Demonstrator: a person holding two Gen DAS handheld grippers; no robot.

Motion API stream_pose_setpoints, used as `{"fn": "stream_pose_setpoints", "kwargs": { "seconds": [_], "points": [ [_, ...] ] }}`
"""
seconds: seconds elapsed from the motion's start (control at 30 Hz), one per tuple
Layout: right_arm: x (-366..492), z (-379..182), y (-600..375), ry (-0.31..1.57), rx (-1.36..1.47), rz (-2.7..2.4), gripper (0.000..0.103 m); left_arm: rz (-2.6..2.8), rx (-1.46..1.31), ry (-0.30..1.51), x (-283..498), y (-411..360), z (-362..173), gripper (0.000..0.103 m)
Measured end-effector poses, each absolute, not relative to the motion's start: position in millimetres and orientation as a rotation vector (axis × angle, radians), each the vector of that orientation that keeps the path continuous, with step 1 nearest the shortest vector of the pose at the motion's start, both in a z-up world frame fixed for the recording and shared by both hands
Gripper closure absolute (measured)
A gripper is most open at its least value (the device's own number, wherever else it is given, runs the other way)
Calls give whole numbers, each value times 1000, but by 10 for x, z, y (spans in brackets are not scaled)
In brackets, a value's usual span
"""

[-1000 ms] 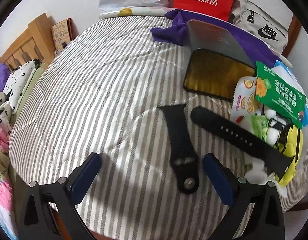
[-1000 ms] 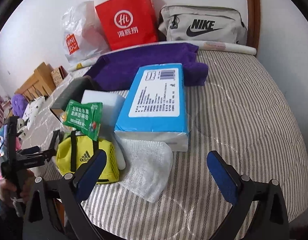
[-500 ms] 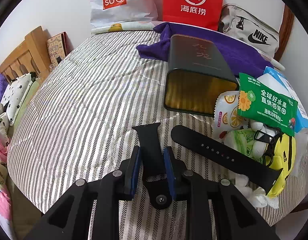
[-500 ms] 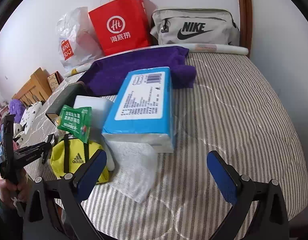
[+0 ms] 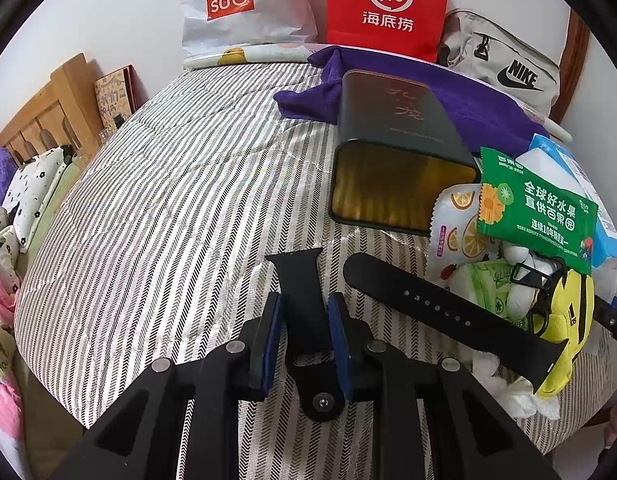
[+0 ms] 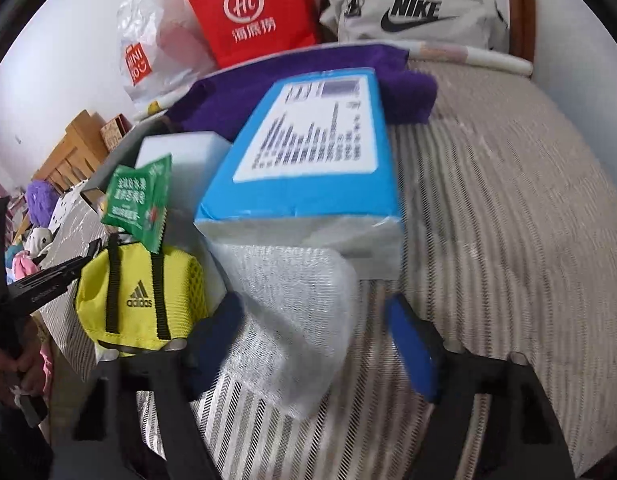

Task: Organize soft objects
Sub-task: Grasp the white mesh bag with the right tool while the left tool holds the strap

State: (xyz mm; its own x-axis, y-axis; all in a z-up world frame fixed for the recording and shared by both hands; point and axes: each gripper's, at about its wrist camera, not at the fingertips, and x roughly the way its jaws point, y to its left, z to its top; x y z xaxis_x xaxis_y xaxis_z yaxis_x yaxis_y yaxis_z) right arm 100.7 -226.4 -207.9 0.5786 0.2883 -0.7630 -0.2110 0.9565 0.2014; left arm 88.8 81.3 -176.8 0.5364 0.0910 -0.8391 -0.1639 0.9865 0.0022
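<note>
The left tongs (image 5: 304, 332) grip the short black watch strap (image 5: 302, 300) low in frame, while the right tongs (image 6: 316, 340), just closing, straddle the bubble wrap (image 6: 292, 312) unclenched.

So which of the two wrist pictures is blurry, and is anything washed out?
Right wrist view: motion-smeared, worst at the right gripper and white mesh cloth. Left wrist view: sharp, the short watch strap crisp, nothing washed out; both bend at the fisheye rim.

Right gripper (image 6: 312, 332) closing astride white foam sheet (image 6: 292, 320), blurred.

Strap (image 5: 448, 312) right of buckle strap (image 5: 304, 308) (parallel)
</note>
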Motion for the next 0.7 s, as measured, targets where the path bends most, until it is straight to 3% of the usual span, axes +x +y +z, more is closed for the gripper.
{"fn": "stream_pose_setpoints", "kwargs": {
  "seconds": [0.07,0.13,0.17,0.3,0.7],
  "points": [
    [985,-2082,-2214,889,64,313,48,151,-86,993,885,816,-1767,80],
    [957,-2080,-2190,872,51,325,80,152,-85,988,879,814,-1767,80],
    [940,-2076,-2191,869,53,346,86,152,-84,985,874,812,-1768,80],
    [879,-2050,-2289,876,85,386,90,141,-109,976,857,852,-1765,80],
    [557,-1665,-2466,765,41,345,91,103,-173,964,783,943,-1750,82]
  ]
}}
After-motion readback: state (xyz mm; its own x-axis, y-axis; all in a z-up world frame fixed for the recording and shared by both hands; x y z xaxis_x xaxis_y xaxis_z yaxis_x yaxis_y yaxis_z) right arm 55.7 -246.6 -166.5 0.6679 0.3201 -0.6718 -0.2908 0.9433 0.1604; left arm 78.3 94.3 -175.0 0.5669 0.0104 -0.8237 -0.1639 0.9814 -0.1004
